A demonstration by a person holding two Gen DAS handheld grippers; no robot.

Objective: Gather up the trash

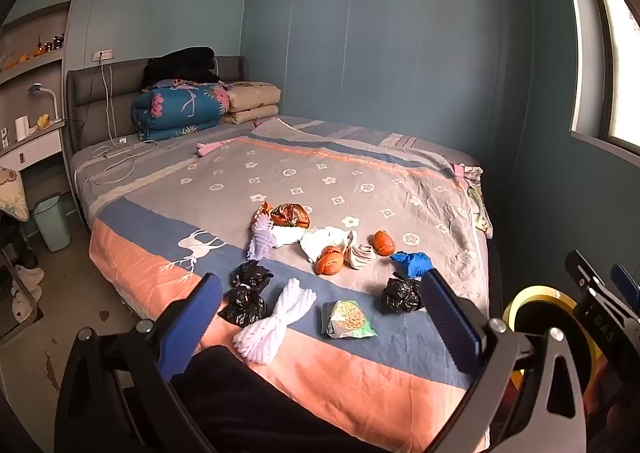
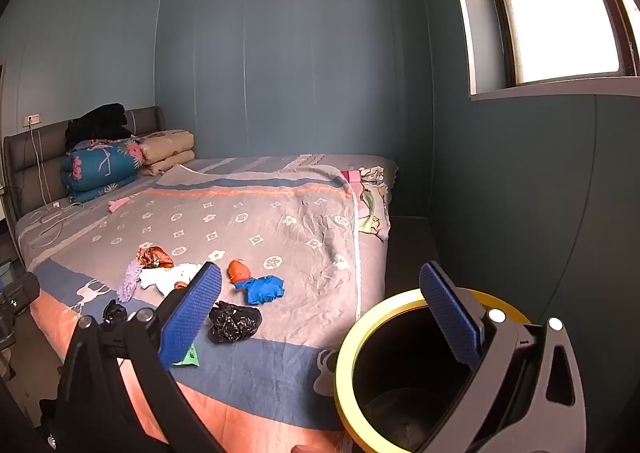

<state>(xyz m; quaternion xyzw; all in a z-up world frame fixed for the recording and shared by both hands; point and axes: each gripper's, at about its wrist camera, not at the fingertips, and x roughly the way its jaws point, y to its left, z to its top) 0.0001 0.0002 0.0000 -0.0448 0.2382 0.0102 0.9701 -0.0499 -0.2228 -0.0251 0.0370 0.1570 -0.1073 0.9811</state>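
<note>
Both claws are gaping wide and gripping nothing: the left claw (image 1: 320,317) is hovering over the bed's (image 1: 360,385) near edge, where black bags (image 1: 246,293), a snack packet (image 1: 348,319) and what may be wrappers are lying; the right claw (image 2: 320,317) is hanging beside the yellow-rimmed bin (image 2: 348,365) at the bed's near right corner.

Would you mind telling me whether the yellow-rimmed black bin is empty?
Apparently empty: the yellow-rimmed black bin shows only its bare dark floor.
</note>
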